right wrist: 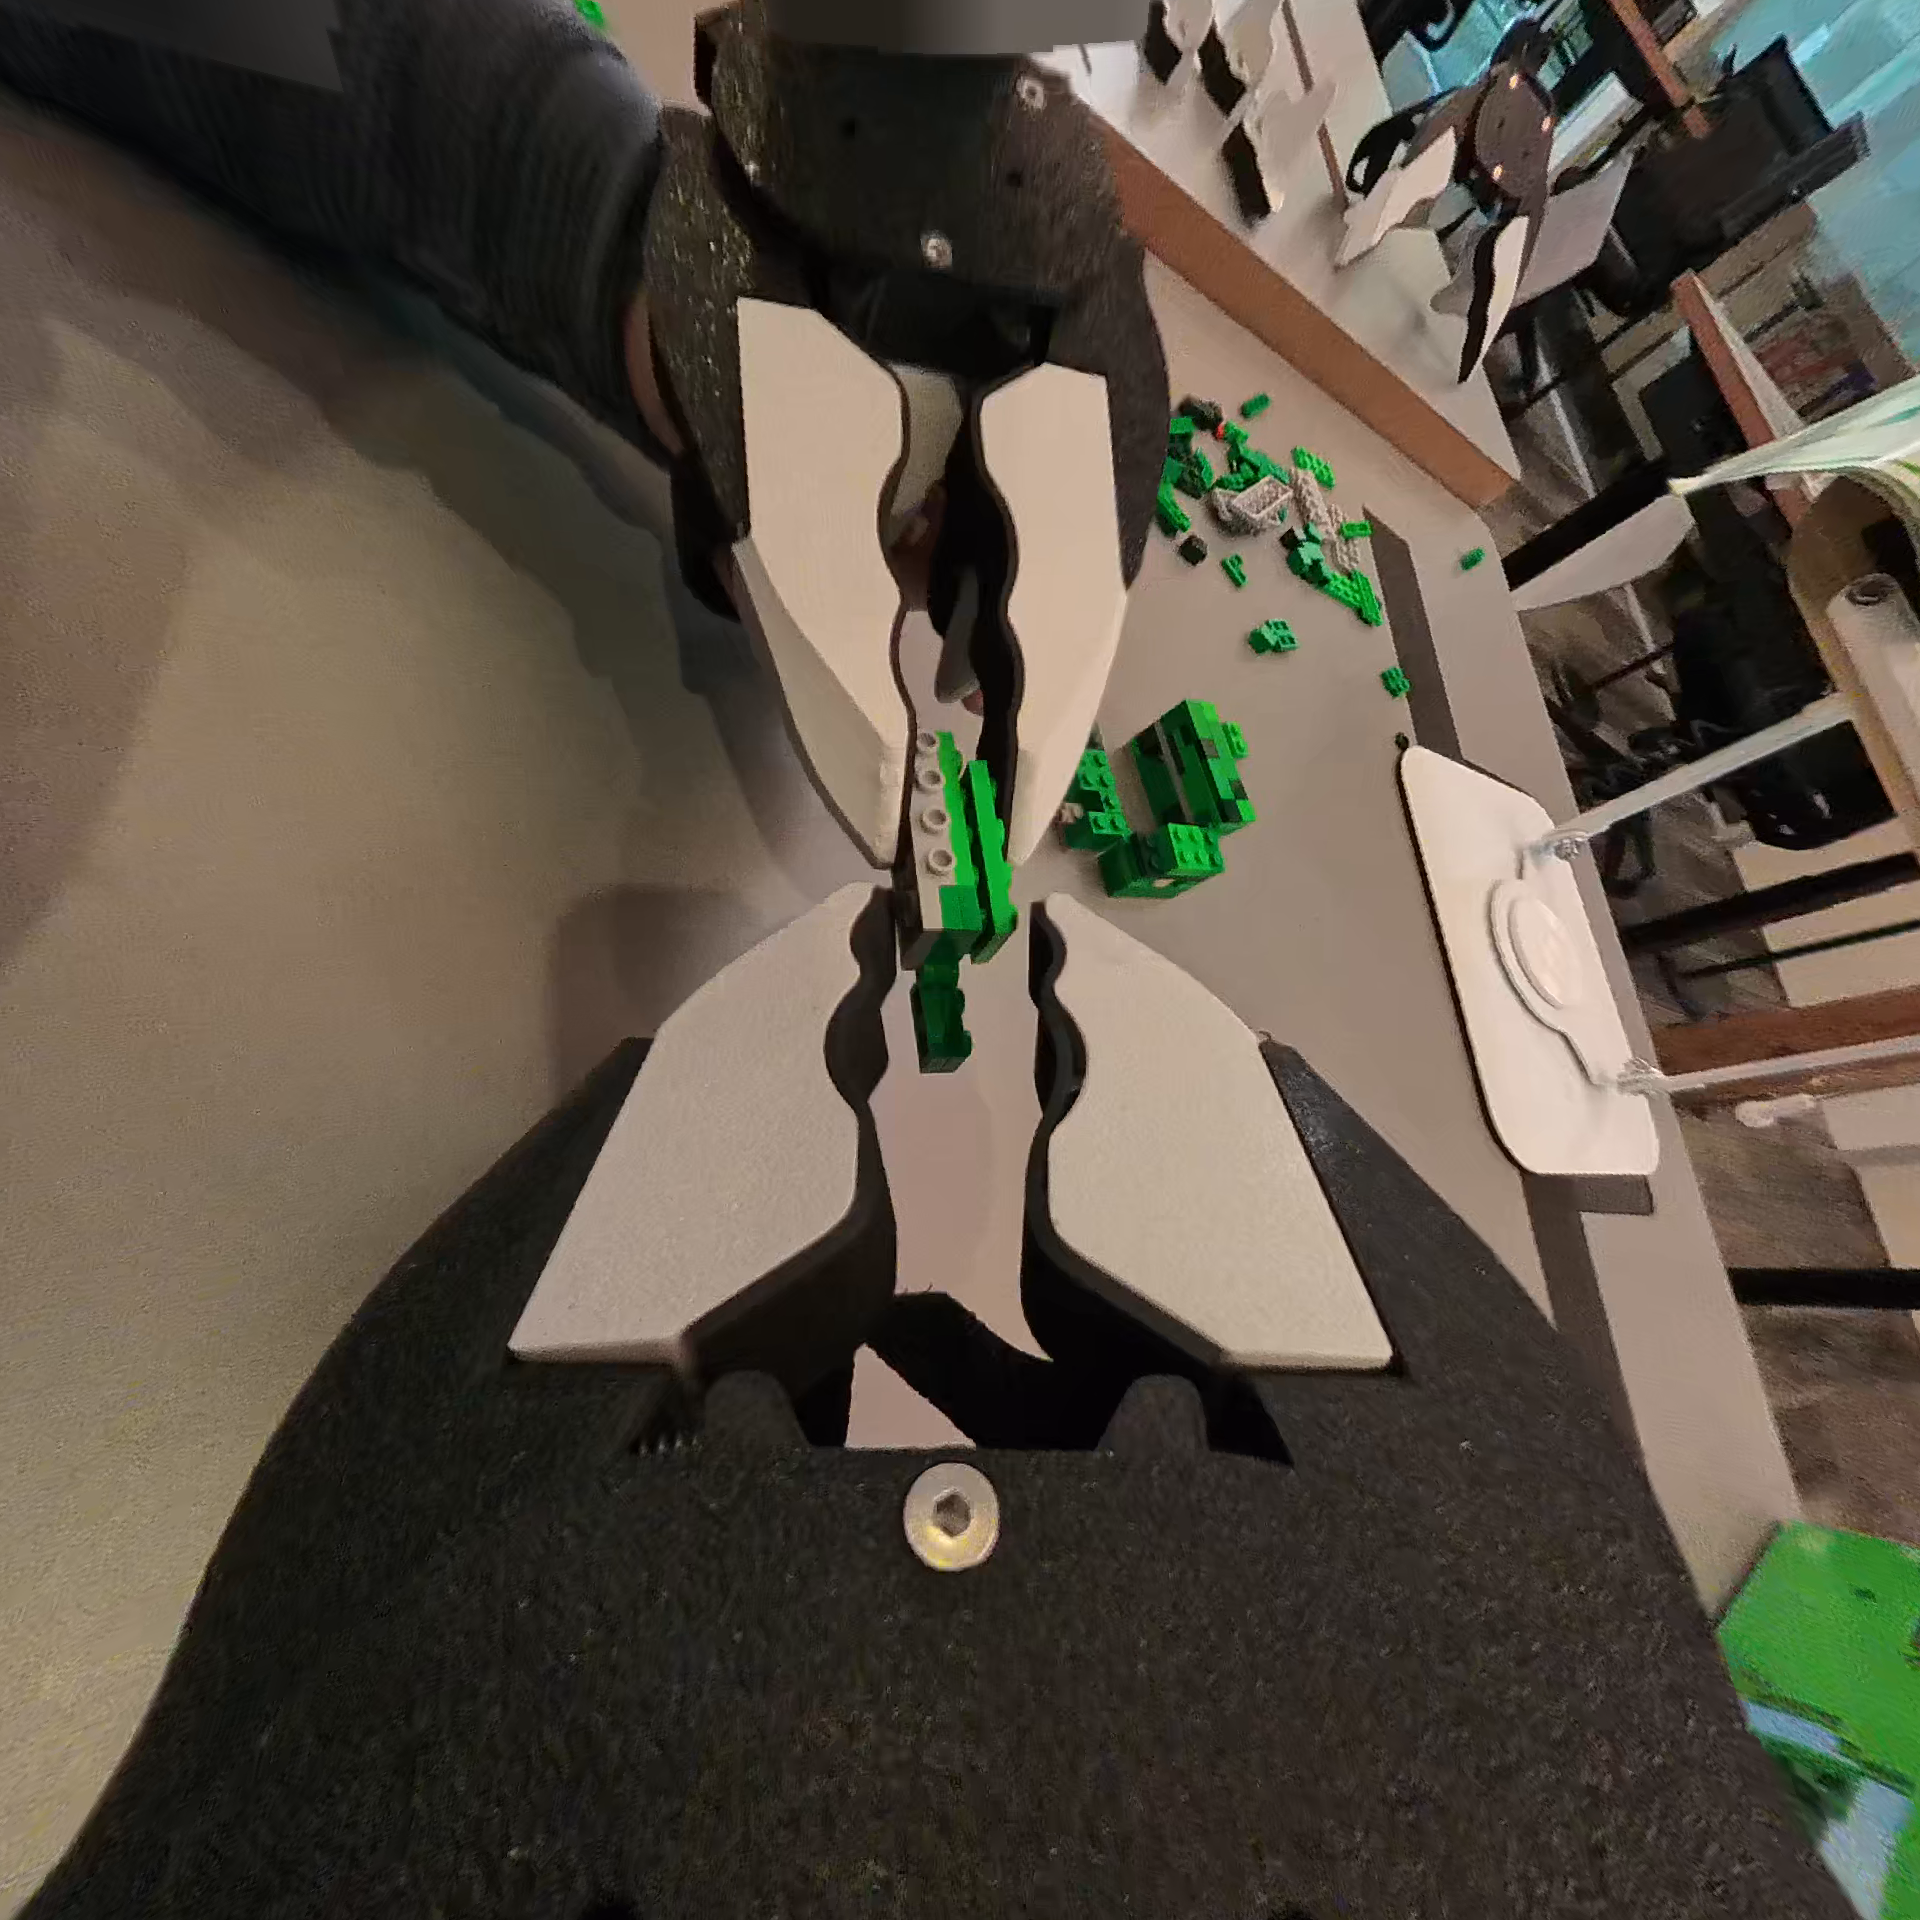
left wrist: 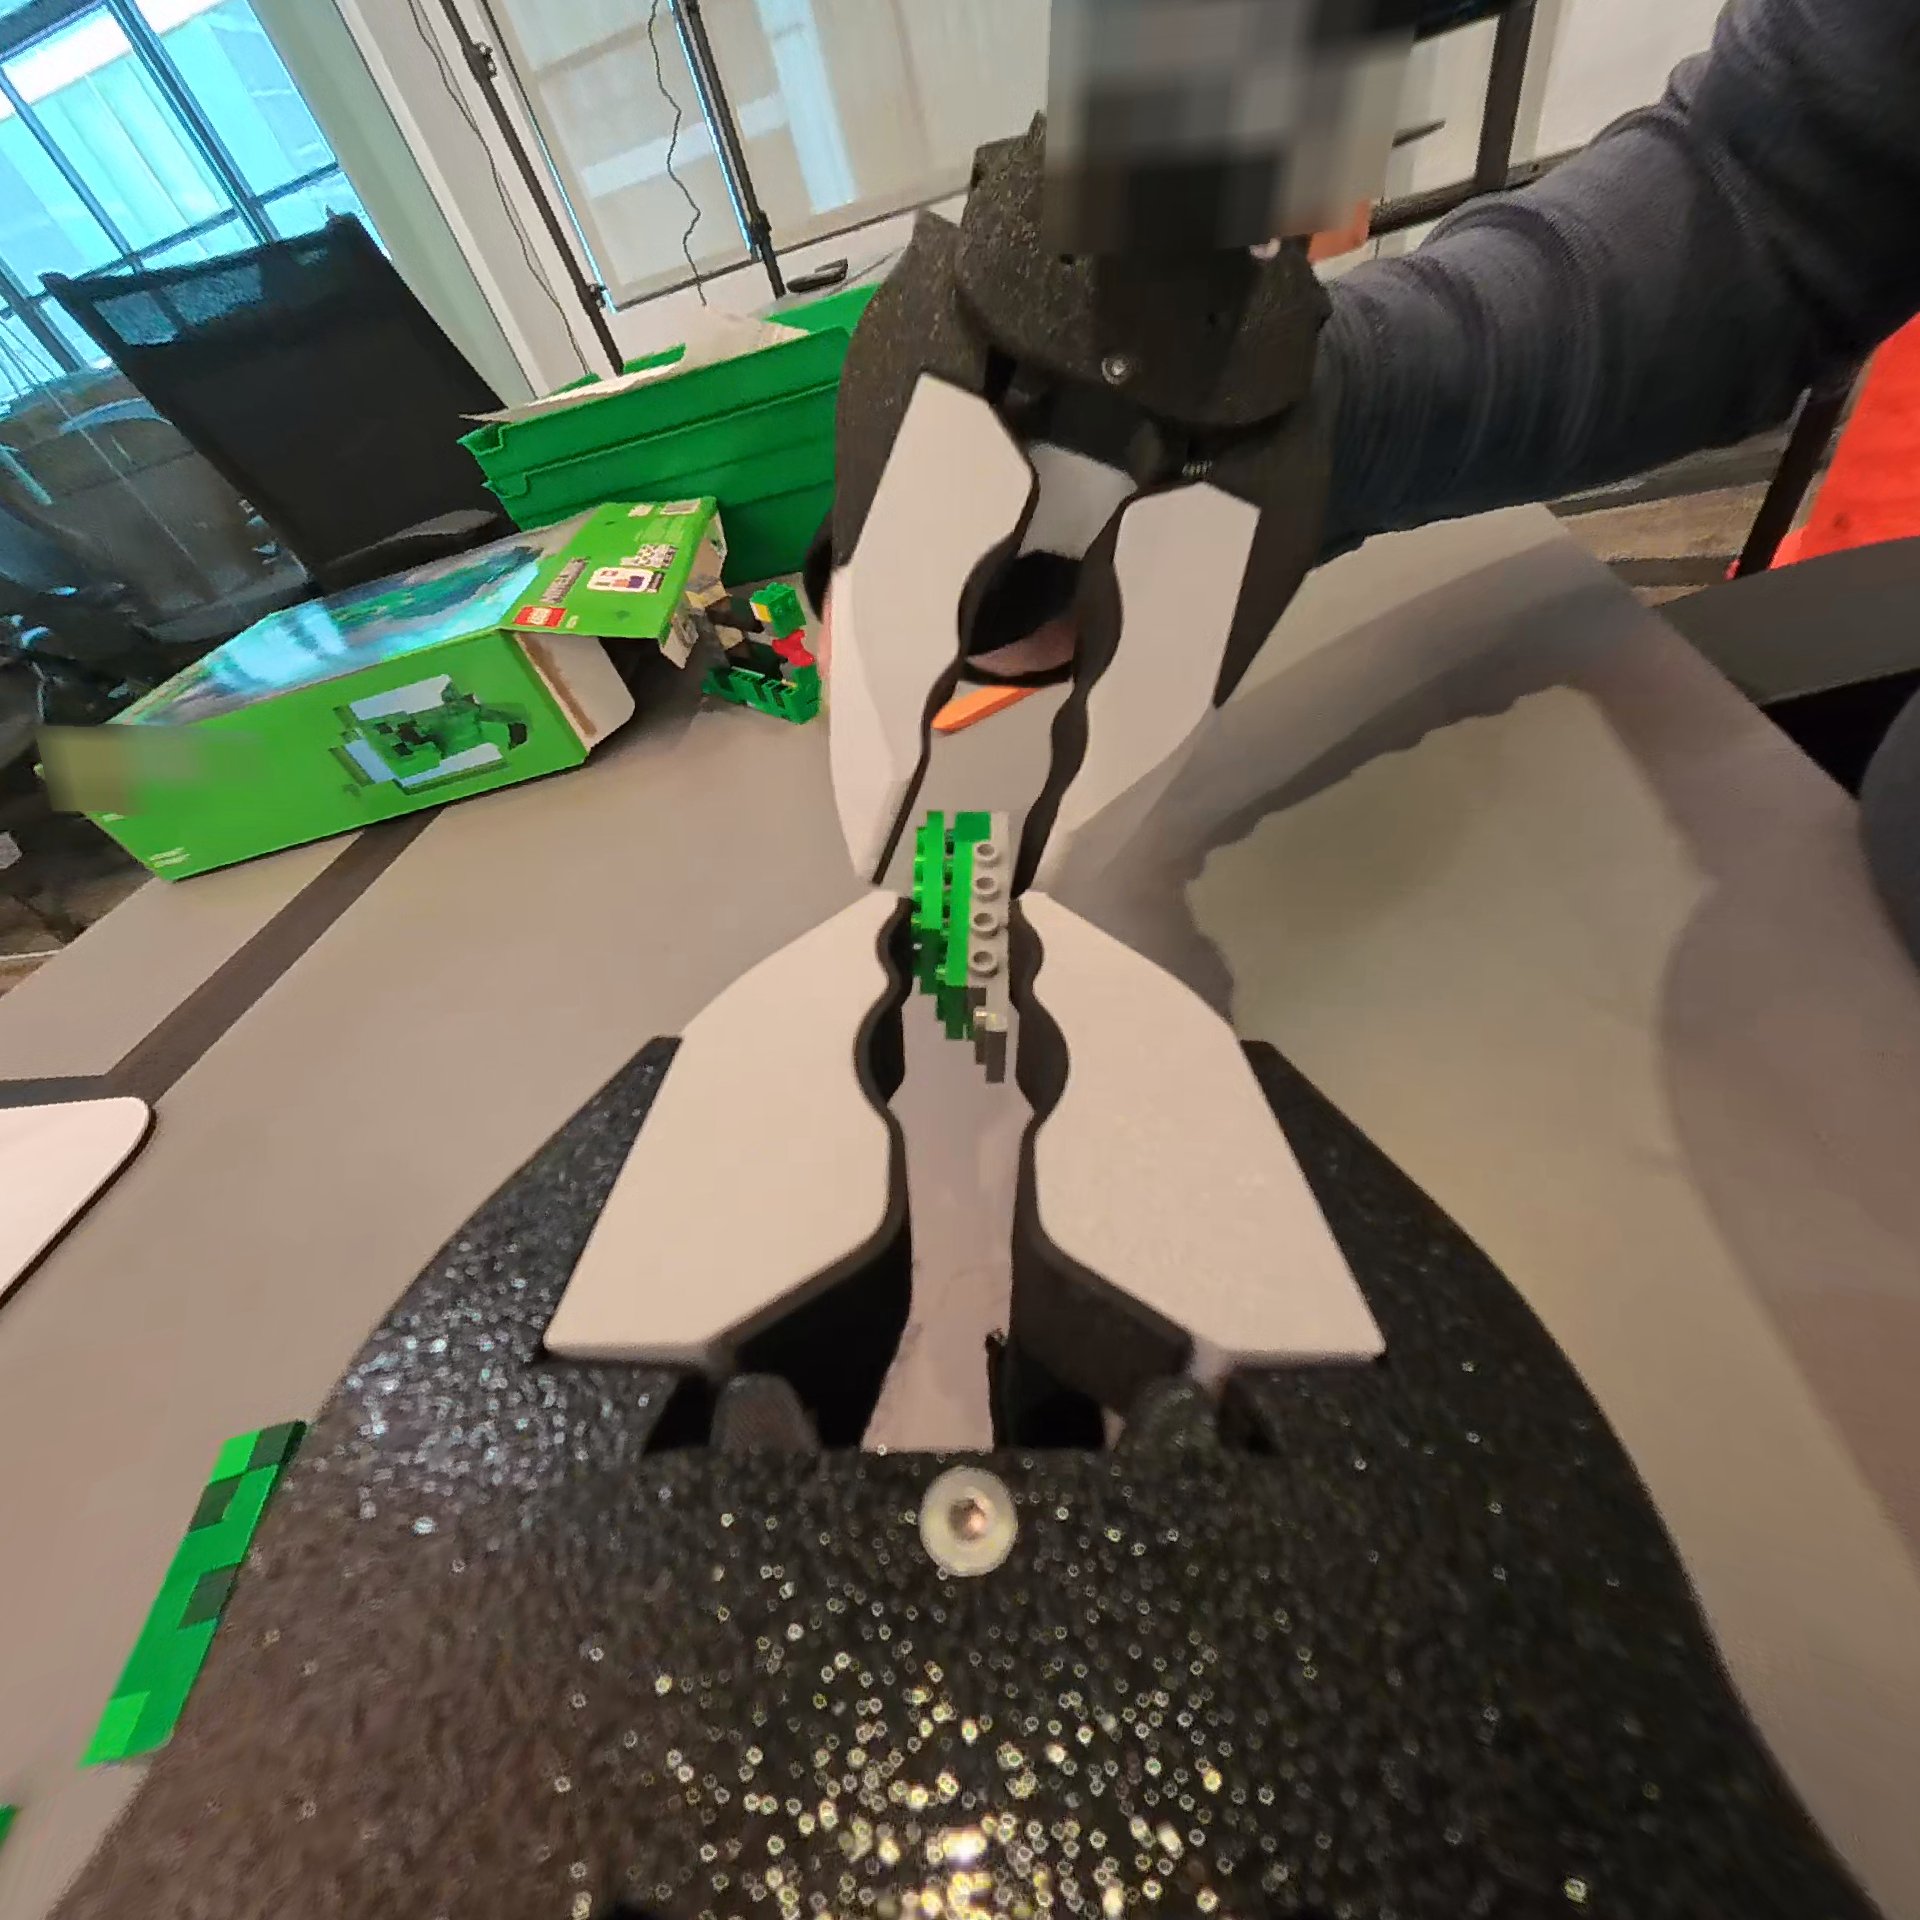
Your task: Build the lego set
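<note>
Left gripper (left wrist: 956,925) clamped on green-and-grey lego assembly (left wrist: 961,925) above the counter (left wrist: 623,935), its lower end hidden between the fingers, right gripper (right wrist: 951,914) clamped on the same piece tip to tip, beyond lay loose bricks (right wrist: 1268,520), green box (left wrist: 364,717) partly blurred.

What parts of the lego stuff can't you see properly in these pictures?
- Left wrist view: the ends of the green and grey lego piece are covered by the left tool and the right tool.
- Left wrist view: the green tiled strip is hidden partly behind the tool's black body.
- Right wrist view: the loose brick pile is too small to sort.
- Right wrist view: the green box is cut off by the edge.
</note>
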Tool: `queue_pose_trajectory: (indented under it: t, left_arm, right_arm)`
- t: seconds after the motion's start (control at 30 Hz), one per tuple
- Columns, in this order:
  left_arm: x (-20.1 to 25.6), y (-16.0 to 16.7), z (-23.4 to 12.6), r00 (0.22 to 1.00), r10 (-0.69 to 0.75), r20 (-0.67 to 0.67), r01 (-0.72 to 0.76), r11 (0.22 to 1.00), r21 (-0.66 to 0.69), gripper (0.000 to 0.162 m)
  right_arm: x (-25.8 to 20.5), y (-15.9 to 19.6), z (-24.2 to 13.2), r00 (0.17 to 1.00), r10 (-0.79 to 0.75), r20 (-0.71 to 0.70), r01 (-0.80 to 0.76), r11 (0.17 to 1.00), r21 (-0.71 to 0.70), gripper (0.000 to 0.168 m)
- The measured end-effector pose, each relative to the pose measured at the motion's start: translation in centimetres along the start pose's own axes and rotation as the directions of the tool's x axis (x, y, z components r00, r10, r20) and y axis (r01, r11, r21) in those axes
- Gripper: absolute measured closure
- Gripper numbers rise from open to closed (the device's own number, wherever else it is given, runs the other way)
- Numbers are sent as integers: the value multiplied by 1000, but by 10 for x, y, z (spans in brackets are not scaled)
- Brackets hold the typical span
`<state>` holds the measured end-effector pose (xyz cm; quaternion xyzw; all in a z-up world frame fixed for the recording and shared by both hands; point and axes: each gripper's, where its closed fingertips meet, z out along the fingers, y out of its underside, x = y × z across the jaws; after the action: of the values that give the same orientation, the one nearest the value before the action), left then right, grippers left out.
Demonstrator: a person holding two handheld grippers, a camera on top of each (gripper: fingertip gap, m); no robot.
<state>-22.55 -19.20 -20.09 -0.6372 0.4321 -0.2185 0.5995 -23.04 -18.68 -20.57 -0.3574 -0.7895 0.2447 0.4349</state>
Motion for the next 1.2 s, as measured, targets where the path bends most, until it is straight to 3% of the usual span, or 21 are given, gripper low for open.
queue_pose_trajectory:
  t: [0.27, 0.43, 0.5, 0.6, 0.8, 1.2]
  left_arm:
    - [1, -10, -6, 999, -21, -29, 23, 996, 85, 146]
    - [3, -8, -4, 1000, 12, -13, -11, 998, 62, 145]
    - [1, -6, -1, 999, 39, 16, -40, 999, 35, 145]
    - [-10, -9, -3, 978, 150, 147, -152, 988, 4, 128]
    - [-2, -8, -3, 928, 340, 154, -329, 940, -92, 148]
    - [0, 2, -1, 915, 384, 126, -360, 916, -176, 148]
  right_arm:
    - [-1, -8, -3, 998, 52, 32, -53, 997, 53, 149]
    - [-2, -4, -4, 999, 16, 31, -16, 1000, 2, 151]
    - [-2, -1, -4, 1000, -2, 30, 3, 1000, -30, 151]
    - [0, 5, -5, 1000, -16, 23, 18, 996, -85, 151]
    - [0, 6, -5, 1000, -13, 29, 16, 994, -112, 151]
    - [-6, 13, -2, 998, 35, 53, -29, 993, -115, 151]
